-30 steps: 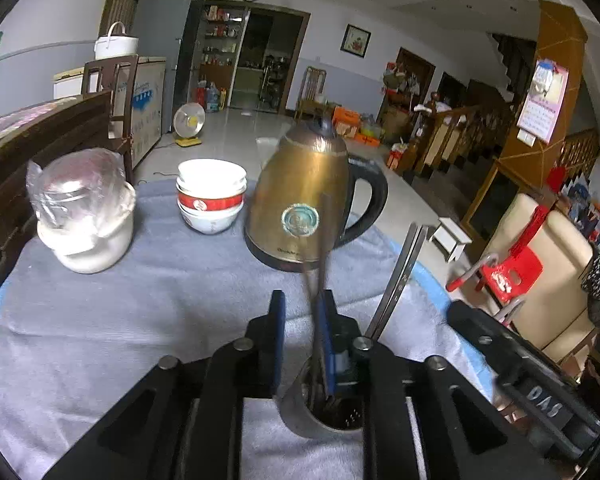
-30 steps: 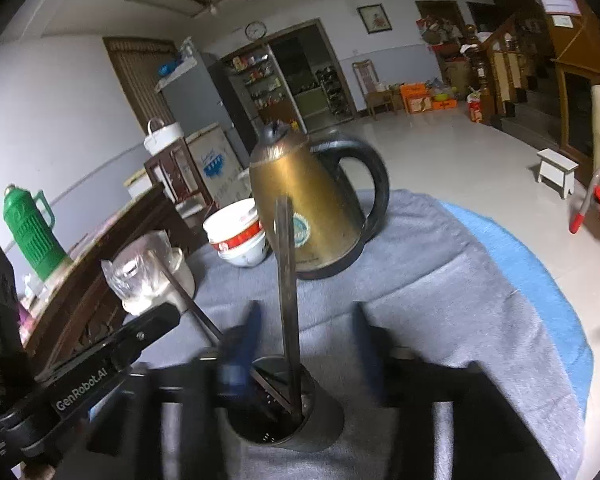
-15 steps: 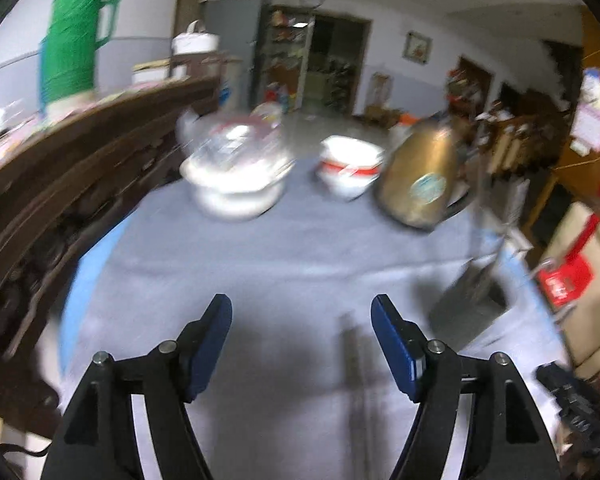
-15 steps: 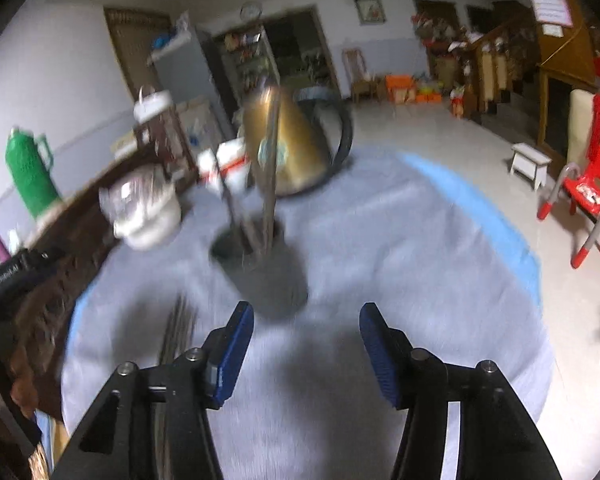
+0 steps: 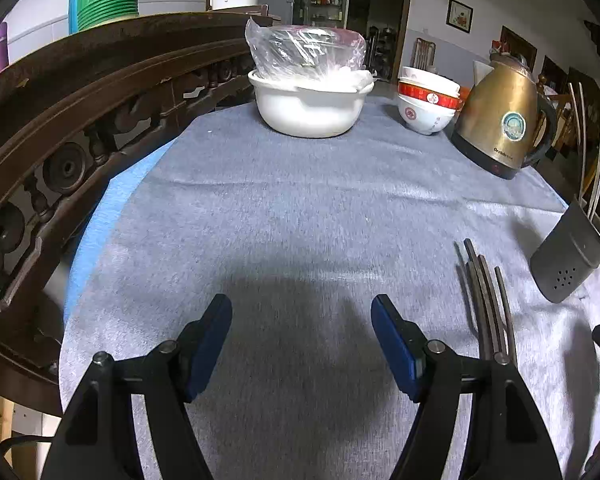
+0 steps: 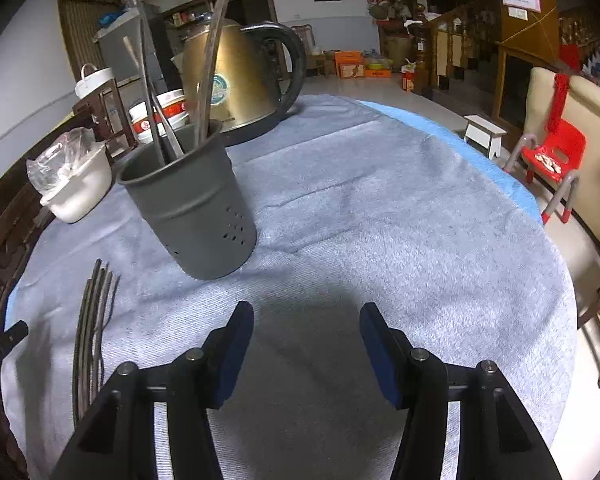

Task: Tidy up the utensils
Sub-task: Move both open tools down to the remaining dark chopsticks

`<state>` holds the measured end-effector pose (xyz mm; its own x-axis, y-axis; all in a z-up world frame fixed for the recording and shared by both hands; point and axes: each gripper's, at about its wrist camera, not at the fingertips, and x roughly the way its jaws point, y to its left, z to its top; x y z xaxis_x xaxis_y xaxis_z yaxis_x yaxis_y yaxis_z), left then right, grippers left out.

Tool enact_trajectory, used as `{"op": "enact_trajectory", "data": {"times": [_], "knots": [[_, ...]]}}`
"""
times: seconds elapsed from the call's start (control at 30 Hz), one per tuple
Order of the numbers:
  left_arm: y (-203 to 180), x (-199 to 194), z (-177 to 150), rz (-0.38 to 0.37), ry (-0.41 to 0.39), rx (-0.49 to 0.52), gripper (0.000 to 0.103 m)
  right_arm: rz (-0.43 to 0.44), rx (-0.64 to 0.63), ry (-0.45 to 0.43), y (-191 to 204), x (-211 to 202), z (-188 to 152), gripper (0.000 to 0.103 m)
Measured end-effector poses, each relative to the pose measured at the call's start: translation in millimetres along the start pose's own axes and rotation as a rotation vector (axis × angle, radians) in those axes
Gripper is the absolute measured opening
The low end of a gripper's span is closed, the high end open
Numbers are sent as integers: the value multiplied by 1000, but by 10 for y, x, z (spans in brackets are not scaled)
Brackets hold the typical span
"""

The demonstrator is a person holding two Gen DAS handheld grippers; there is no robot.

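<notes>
- The left tongs (image 5: 302, 344) hang with their blue-padded jaws apart and nothing between them, over bare cloth
- The right tongs (image 6: 306, 352) likewise stand apart and empty, just in front of the dark grey perforated metal utensil cup (image 6: 192, 208)
- That cup is the landmark: several long dark chopsticks (image 6: 208, 76) already stand in it, leaning on its rim
- A loose bundle of dark thin chopsticks (image 6: 90, 332) lies flat on the cloth to the cup's left in the right wrist view, near the cup but not touching it; in the left wrist view the same bundle (image 5: 486, 304) lies just beside the left tongs' right finger
- Risk, as I judge it: the sticks are thin, lie close together and flat on soft cloth, so a pinch may take several, or one by its end so it swings
- The cup looks light and top-heavy with leaning sticks; a knock from either tongs or a stick pushed in at a slant could tip it
- Just behind the cup stands a brass-coloured electric kettle with black handle (image 6: 240, 80), so a wide swing could strike it
- Behind and left of the cup sit stacked white-and-red bowls (image 5: 426, 100) and a white ceramic pot covered with clear plastic (image 5: 310, 96)
- The round tabletop (image 6: 420, 220) wears grey towelling over blue; folds in it could catch a stick tip
- Beyond the cup: a tiled floor, a red child's chair (image 6: 556, 152), a dark carved wooden rail (image 5: 80, 120)
</notes>
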<state>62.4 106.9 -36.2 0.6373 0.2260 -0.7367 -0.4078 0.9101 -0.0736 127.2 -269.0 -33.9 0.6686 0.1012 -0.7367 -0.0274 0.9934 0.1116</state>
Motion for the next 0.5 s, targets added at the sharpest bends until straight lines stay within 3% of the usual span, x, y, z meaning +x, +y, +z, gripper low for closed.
{"op": "enact_trajectory", "data": {"times": [0.3,0.4,0.5], "knots": [[-49,25,55,-5,-7,6,73,-14,-2,16,13,88,14,59],[-67,-13,66,-16,-5,15,73,23,-8,29,51,78,16,59],[-110,-64,89,-59,25,34,73,116,-36,55,159,-16,19,59]]}}
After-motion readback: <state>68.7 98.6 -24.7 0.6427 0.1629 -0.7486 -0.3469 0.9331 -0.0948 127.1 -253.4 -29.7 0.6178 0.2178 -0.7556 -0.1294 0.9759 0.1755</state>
